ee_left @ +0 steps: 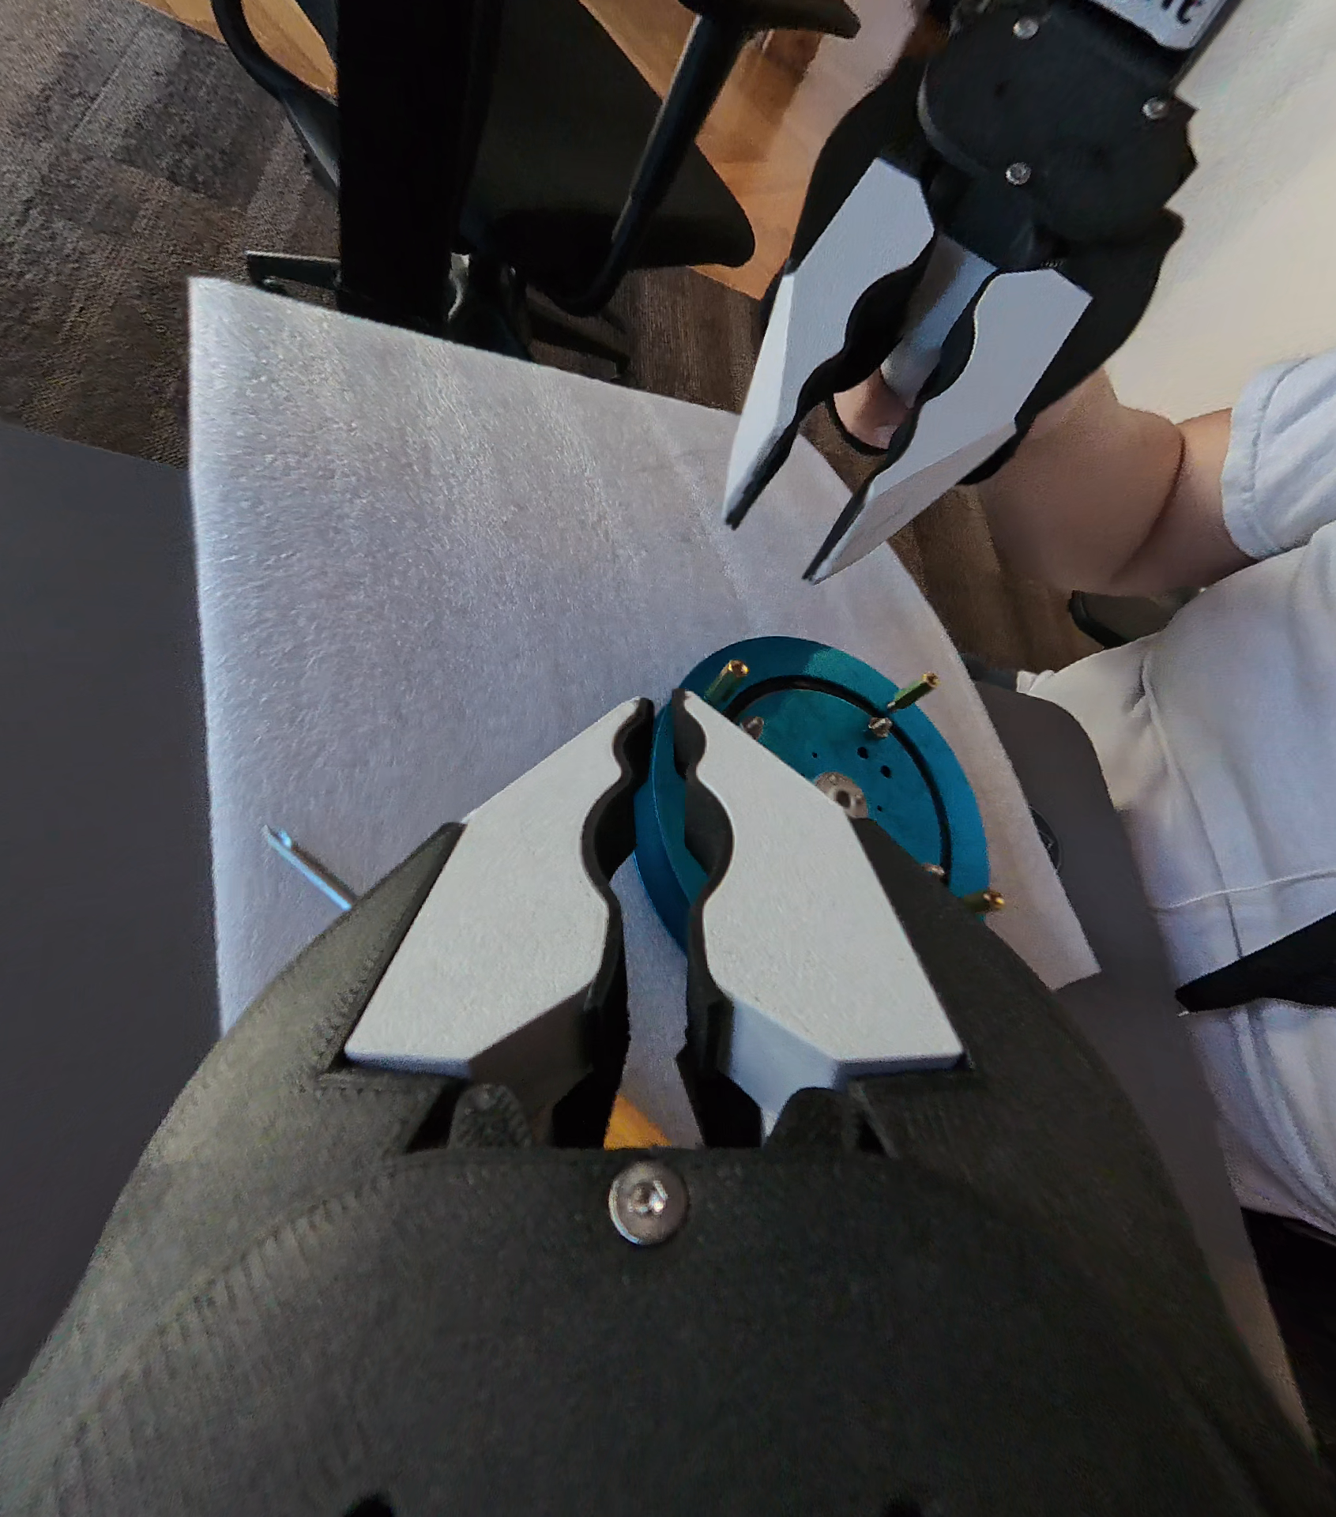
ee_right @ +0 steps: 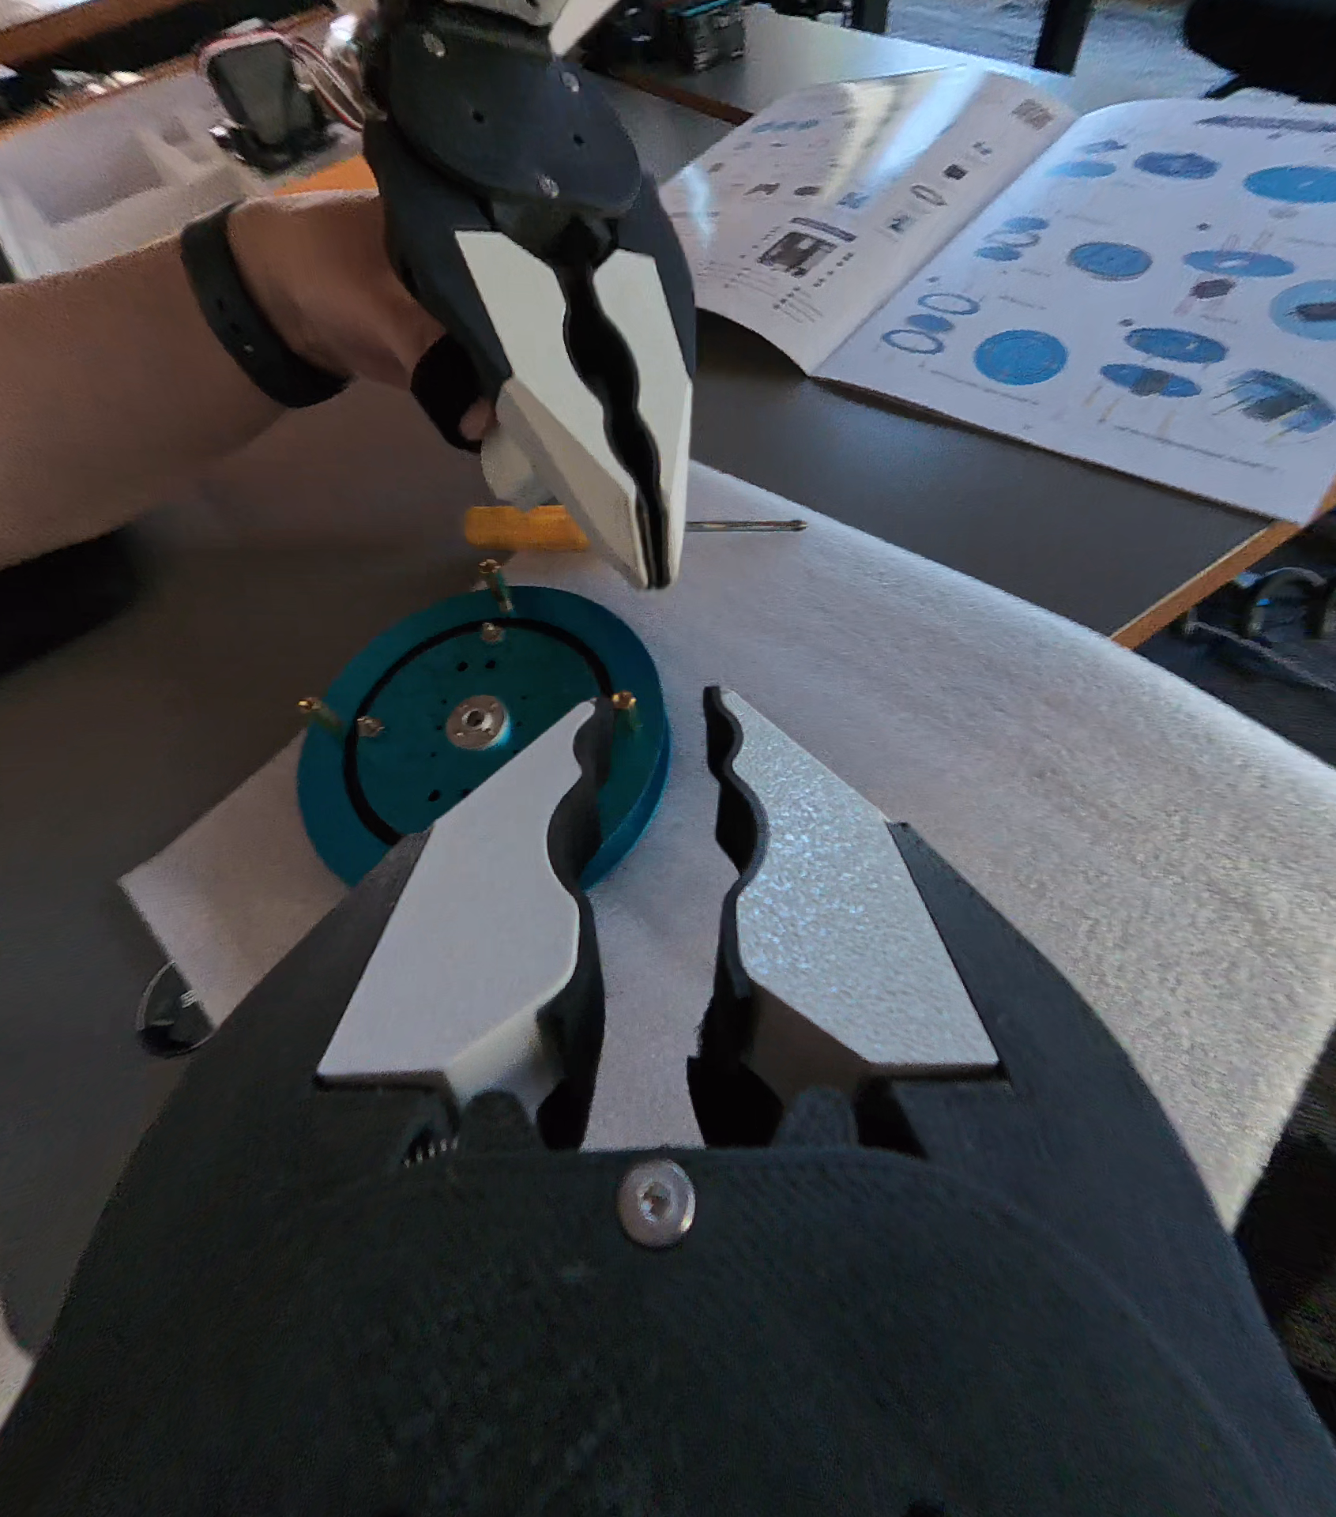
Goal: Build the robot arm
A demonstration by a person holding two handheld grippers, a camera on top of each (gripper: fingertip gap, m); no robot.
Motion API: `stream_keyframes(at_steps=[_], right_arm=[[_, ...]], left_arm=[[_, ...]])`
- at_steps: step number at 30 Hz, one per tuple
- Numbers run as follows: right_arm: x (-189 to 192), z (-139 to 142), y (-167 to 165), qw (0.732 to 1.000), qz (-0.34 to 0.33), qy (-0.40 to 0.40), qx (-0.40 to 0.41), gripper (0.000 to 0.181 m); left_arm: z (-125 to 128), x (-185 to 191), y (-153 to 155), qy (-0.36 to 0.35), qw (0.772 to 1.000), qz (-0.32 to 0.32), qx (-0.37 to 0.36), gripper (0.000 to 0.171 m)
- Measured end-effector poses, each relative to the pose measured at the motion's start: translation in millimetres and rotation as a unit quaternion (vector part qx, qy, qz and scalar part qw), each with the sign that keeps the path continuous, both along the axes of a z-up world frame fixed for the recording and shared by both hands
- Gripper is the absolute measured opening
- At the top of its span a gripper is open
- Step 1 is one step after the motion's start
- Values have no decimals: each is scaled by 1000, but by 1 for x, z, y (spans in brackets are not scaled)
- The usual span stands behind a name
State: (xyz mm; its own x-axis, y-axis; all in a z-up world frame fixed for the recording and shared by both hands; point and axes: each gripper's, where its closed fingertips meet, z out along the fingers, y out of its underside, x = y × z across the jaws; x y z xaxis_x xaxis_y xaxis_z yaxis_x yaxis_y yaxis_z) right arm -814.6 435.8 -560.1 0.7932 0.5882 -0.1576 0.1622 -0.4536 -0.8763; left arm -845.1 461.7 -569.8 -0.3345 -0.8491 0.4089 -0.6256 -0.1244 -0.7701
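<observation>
White foam sheet (ee_left: pixel 402 533) on a grey table (ee_right: pixel 935 484), with a blue disc (ee_right: pixel 418 772) lying flat on it between my two grippers.

Nearest me, my right gripper (ee_right: pixel 652 698) stood spread and empty above the foam, its left finger over the disc's right edge. The disc sat near the foam's left corner, brass standoffs (ee_right: pixel 496 584) upright around its rim. Just past its far edge my left gripper (ee_left: pixel 660 704) hung with its fingers pressed together, pinching nothing. Beyond that lay a screwdriver (ee_right: pixel 525 525) with a yellow handle, and farther right an open booklet (ee_right: pixel 1058 328).
</observation>
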Motion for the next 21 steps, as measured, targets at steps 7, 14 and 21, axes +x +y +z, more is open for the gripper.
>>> stream_keyframes(at_steps=[7, 14, 21], right_arm=[[-52, 21, -11, 983, 183, -10, 27, 17], [-82, -5, 14, 874, 368, -316, 34, 17], [-89, -18, 20, 806, 430, -407, -3, 16]], left_arm=[[13, -47, 15, 52, 991, 117, 25, 10], [-11, -78, 4, 57, 971, 232, -30, 13], [-25, -73, -5, 65, 967, 219, -110, 10]])
